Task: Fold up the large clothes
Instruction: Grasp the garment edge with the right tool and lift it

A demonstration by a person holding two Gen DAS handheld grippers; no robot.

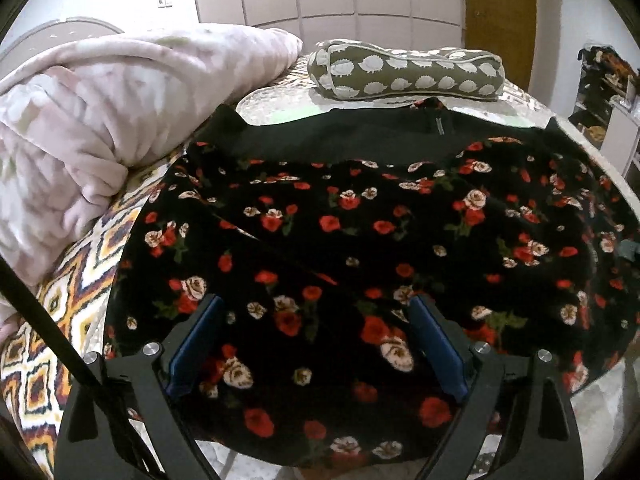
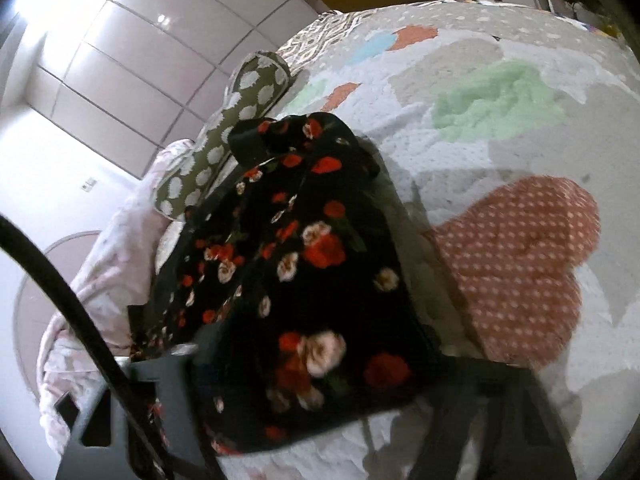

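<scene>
A black floral garment [image 1: 360, 216] lay spread across the bed [image 1: 272, 100], its plain black collar end toward twelve o'clock, just short of a hedgehog-print bolster pillow [image 1: 404, 70]. A rumpled pale pink blanket [image 1: 100, 120] was heaped at ten o'clock, over a zigzag-patterned cover [image 1: 72, 300].

The left claw [image 1: 316, 312] hung above the garment's near part with its blue pads [image 1: 196, 336] spread wide and nothing gripped between them.

In the right wrist view the right claw [image 2: 320, 392] was blurred; a raised fold of the same garment [image 2: 304, 280] filled the space between its fingers, and whether the pads pressed on it could not be told. A red dotted patch [image 2: 516, 264] on the white quilt [image 2: 500, 60] lay at three o'clock.
</scene>
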